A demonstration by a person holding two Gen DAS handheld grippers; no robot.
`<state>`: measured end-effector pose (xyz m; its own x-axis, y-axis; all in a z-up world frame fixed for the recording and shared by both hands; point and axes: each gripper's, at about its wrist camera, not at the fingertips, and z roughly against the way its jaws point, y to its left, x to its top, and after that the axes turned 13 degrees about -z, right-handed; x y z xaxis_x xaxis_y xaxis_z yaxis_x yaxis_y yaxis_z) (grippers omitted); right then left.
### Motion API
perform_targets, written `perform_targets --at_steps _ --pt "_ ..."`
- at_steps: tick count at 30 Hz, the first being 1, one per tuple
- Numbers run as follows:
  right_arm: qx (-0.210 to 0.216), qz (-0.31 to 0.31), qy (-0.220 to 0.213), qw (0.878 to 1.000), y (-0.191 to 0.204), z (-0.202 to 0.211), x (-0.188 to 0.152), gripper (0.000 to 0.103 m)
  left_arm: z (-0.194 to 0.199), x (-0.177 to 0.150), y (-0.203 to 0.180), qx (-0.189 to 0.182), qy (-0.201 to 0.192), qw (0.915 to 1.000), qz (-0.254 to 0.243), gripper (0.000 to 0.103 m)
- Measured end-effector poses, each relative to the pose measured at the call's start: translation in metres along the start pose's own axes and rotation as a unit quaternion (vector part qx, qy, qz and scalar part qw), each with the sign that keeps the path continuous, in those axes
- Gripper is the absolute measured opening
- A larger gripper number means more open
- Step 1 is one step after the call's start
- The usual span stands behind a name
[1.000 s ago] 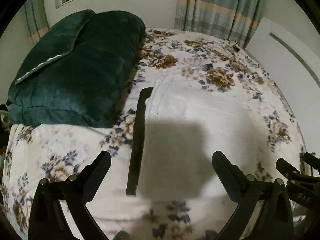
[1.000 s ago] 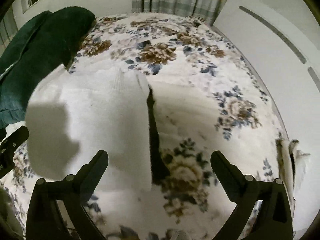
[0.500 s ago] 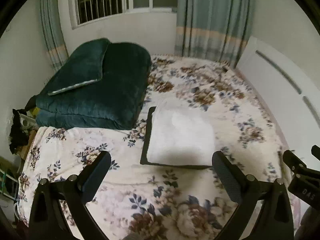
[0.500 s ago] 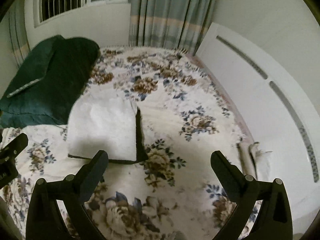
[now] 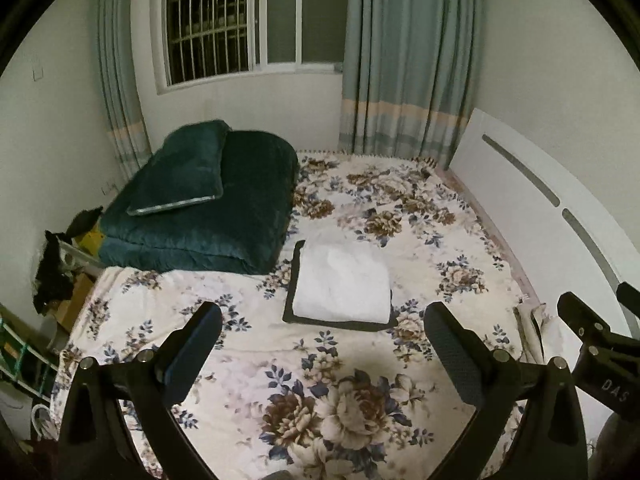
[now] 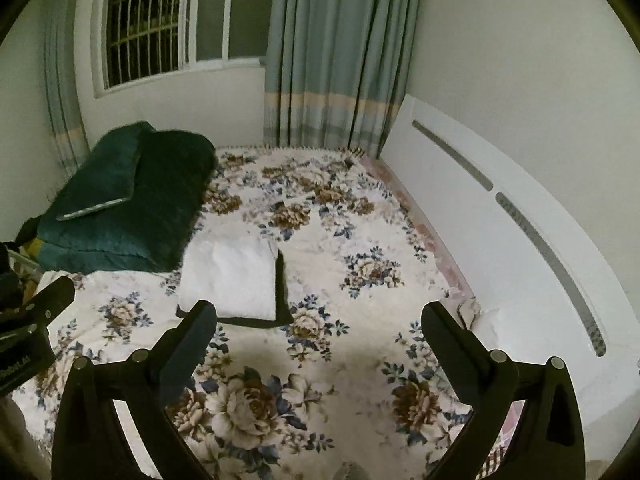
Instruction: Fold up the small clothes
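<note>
Ahead of both grippers and below: wide bed under a flowered sheet, filling most of each view. Along its right side, white headboard. Ahead-left, against the far wall, thick green quilt with a green pillow on top.

Straight ahead of the left gripper, between its two fingers in the view: folded white garment, flat on the sheet, resting on a dark cloth that shows as a border at the left and near edges. Just beside the quilt, well apart from the headboard. Seems to have its long axis pointing away from the gripper, though hard to judge through this lens.

From the right gripper, same garment ahead but off to the left, above the left finger. Hence, probably, better lined up for the left gripper; in distance, about equal for both.

At the right edge of the bed, near the right gripper: small crumpled pale cloth, too small to identify.

Both grippers released, jaws spread wide, gripping nothing, raised well clear of the sheet.

Looks like a finished fold on the white piece. For a further fold or a lift: reach forward and down to the near edge, taking care not to catch the dark cloth below by mistake.
</note>
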<state>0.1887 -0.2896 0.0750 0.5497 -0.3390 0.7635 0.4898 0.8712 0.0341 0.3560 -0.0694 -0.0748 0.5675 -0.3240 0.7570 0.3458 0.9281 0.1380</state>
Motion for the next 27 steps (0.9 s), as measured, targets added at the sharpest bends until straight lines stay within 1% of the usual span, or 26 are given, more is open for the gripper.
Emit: perform_targets --at_steps 4,9,11,17,27 --pt "0.014 0.000 -0.020 1.000 -0.004 0.046 0.002 0.103 0.027 -0.003 -0.002 0.011 -0.007 0.9999 -0.006 0.103" --pt "0.023 0.002 -0.033 0.999 -0.006 0.080 -0.001 0.103 0.050 -0.012 -0.003 0.011 -0.007 0.9999 -0.001 0.103" --pt "0.023 0.004 -0.036 0.999 -0.006 0.087 -0.002 0.103 0.057 -0.015 -0.004 0.018 -0.009 0.9998 -0.002 0.103" --pt "0.030 0.008 -0.036 0.999 -0.006 0.100 -0.006 0.103 0.067 -0.023 -0.004 0.021 -0.007 0.9997 0.004 0.103" --pt "0.043 0.016 -0.040 0.998 -0.004 0.111 -0.007 0.103 0.085 -0.021 0.001 0.032 -0.024 0.9991 0.017 0.103"
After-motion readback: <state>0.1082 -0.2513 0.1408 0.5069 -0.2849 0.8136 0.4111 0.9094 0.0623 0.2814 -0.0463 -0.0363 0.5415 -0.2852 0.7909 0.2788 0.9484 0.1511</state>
